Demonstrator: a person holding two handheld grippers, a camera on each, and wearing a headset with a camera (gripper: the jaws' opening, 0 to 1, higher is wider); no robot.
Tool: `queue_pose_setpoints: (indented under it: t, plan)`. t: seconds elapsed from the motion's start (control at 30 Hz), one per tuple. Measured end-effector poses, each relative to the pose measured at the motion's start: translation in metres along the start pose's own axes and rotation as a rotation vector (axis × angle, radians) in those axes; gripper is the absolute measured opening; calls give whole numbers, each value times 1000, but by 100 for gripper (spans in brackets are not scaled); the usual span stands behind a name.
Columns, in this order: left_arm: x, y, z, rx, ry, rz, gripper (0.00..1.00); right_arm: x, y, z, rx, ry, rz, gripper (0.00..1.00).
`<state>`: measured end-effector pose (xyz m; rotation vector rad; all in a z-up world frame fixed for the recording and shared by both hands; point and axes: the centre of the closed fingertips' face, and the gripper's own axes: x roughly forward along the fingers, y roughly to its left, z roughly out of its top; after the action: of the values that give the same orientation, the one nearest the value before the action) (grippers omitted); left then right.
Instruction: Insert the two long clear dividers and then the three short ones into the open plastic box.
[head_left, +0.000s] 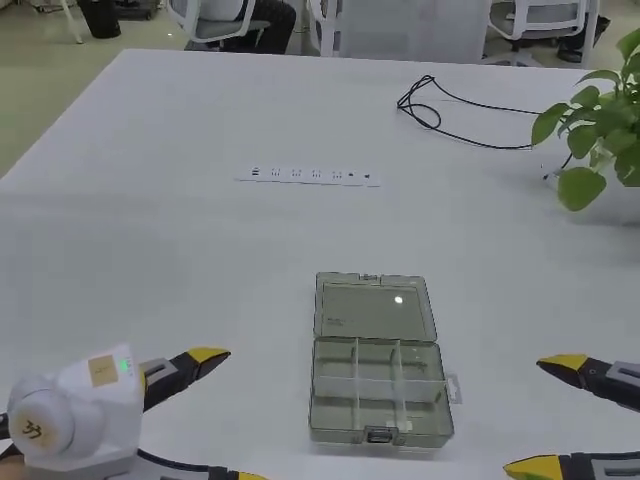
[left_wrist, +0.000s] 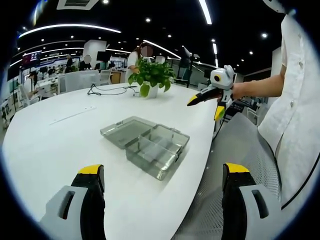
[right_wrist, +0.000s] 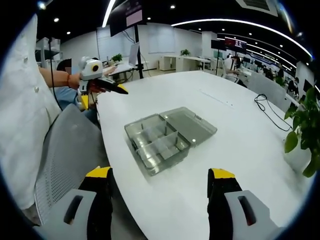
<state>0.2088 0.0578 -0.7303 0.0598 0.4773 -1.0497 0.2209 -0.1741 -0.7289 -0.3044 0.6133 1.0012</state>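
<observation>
One clear grey plastic box (head_left: 375, 310), lid laid open flat, on white table (head_left: 150, 250) near front edge, between grippers. Clear dividers (head_left: 378, 377) stand inside base; count uncertain. Two grippers: left gripper (left_wrist: 163, 169), right gripper (right_wrist: 160, 173), each with jaws spread wide, holding nothing, apart from box. One white power strip (head_left: 308, 175), one black cable (head_left: 440, 105), one green potted plant (head_left: 600, 130) farther back.
</observation>
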Motion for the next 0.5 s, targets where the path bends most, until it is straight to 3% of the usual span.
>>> queue_pose_setpoints:
  t: [0.5]
  plan:
    - [1, -4, -1, -2, 1, -8, 100, -2, 6, 2, -4, 4, 5, 78]
